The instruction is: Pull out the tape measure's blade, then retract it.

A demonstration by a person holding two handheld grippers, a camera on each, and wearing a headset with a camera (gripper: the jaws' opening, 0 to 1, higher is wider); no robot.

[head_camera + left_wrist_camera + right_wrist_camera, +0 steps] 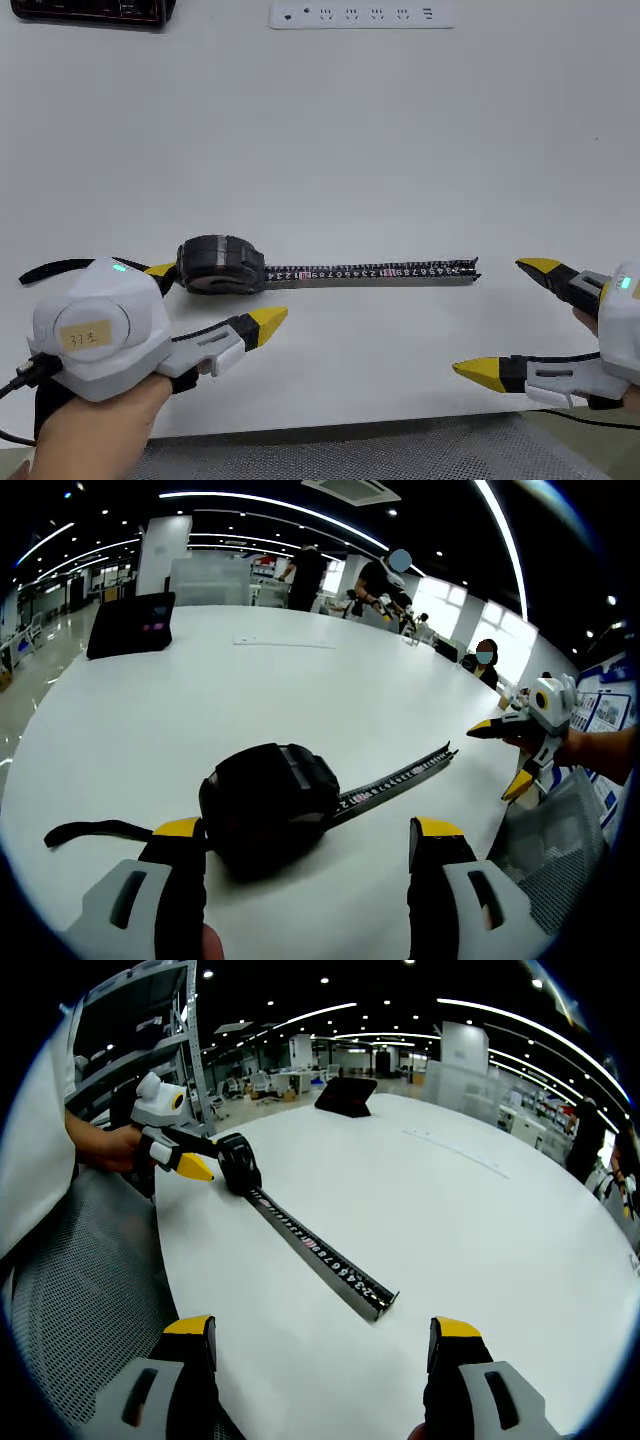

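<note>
A black tape measure (220, 265) lies on the white table with its blade (370, 271) drawn out to the right and resting flat. My left gripper (215, 295) is open, its jaws either side of the case; the far fingertip (160, 269) is close beside it. In the left gripper view the case (268, 805) fills the gap toward the left finger (178, 830). My right gripper (508, 320) is open, just beyond the blade's end hook (471, 268). In the right gripper view the hook (380, 1305) lies a little ahead of the open gripper (325, 1328), untouched.
The tape's black wrist strap (60, 268) trails left of the case. A white power strip (360, 15) and a dark device (90, 10) sit at the table's far edge. A grey mesh surface (350, 450) borders the near edge. People stand in the background.
</note>
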